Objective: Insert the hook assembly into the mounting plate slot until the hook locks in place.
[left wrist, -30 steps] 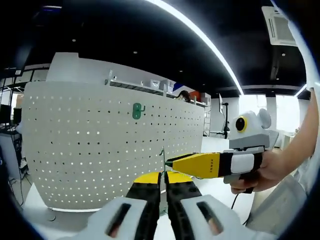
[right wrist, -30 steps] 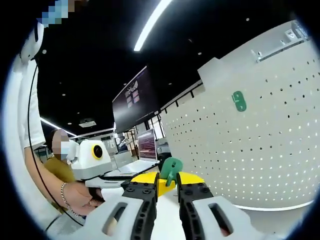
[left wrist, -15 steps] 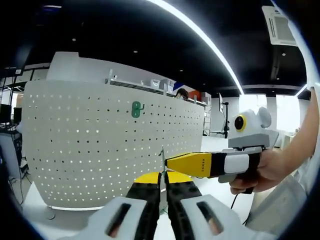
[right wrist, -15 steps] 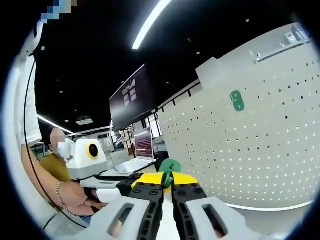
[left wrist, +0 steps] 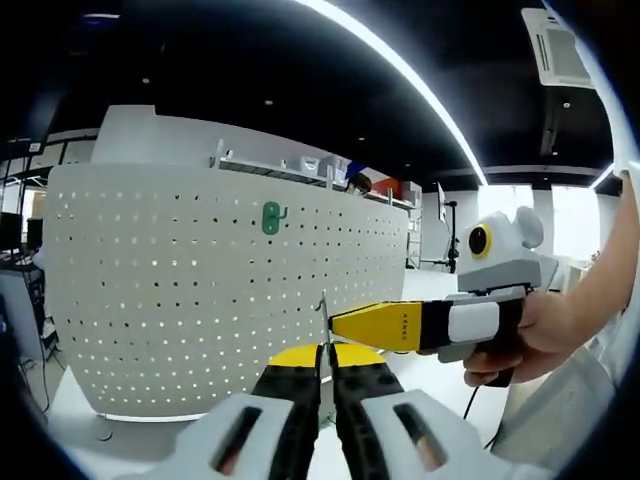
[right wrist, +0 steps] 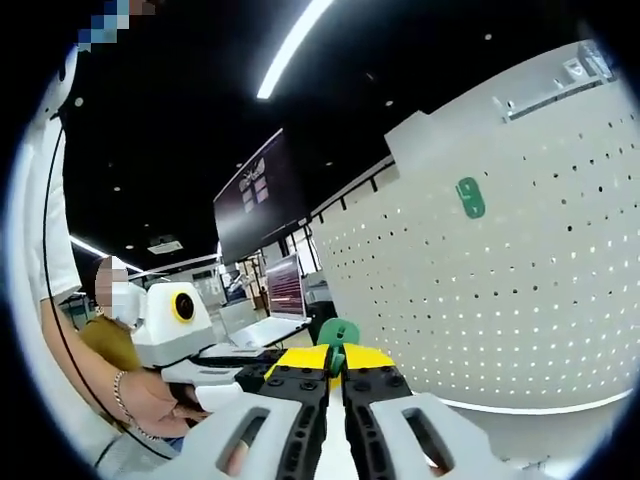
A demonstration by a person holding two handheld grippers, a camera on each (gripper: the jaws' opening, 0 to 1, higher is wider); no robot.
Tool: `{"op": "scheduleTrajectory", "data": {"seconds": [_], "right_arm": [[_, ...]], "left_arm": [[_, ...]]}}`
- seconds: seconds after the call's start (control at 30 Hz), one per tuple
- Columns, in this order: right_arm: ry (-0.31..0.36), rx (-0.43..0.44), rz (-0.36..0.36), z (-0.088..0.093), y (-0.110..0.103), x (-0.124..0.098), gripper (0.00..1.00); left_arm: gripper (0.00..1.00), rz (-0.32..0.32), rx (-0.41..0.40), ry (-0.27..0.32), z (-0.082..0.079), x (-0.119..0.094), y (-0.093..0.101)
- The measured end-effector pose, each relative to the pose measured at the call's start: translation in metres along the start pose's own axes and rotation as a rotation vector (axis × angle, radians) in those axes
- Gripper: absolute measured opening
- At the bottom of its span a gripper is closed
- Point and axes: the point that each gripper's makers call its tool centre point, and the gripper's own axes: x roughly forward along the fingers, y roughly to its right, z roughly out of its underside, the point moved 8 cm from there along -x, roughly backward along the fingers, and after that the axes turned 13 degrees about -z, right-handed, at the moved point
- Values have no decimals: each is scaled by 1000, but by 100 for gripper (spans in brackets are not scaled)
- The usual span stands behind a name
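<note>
White perforated steel spreads ahead of both grippers: the pegboard [left wrist: 200, 290], curved by the lens, carries a small green mounting plate [left wrist: 270, 218] up and to the left of the left gripper [left wrist: 325, 385]. In the left gripper view we see this gripper's jaws drawn close on a thin metal hook wire [left wrist: 323, 325] that stands up between the tips. The right gripper [left wrist: 340, 325] reaches in from the right, held by a hand [left wrist: 535, 340], its yellow tip touching that wire or just beside it; we cannot tell which.

The right gripper view gives us what the other hides: a green hook base [right wrist: 337, 335] pinched at the tips of the right gripper [right wrist: 334, 370], whose jaws are nearly together. Here the mounting plate [right wrist: 469, 197] sits up and to the right on the pegboard [right wrist: 500, 300], well apart from the held part. The left gripper [right wrist: 225, 352] comes in from the left.
</note>
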Motion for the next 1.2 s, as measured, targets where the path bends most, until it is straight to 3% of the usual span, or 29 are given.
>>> {"op": "scheduleTrajectory", "data": {"seconds": [0.27,0.57,0.77,1.2], "right_arm": [[1,70,7,-1,3,0,0],[-8,74,12,0,2,0,0],[-5,78,12,0,3,-1,0],[2,80,22,-1,6,-6,0]], "left_arm": [[3,-4,3,-5,1,1,-1],[3,2,-4,-8,2,2,-1],[6,9,33,-2,2,1,0],[43,15,10,-80,15,4,-2]]}}
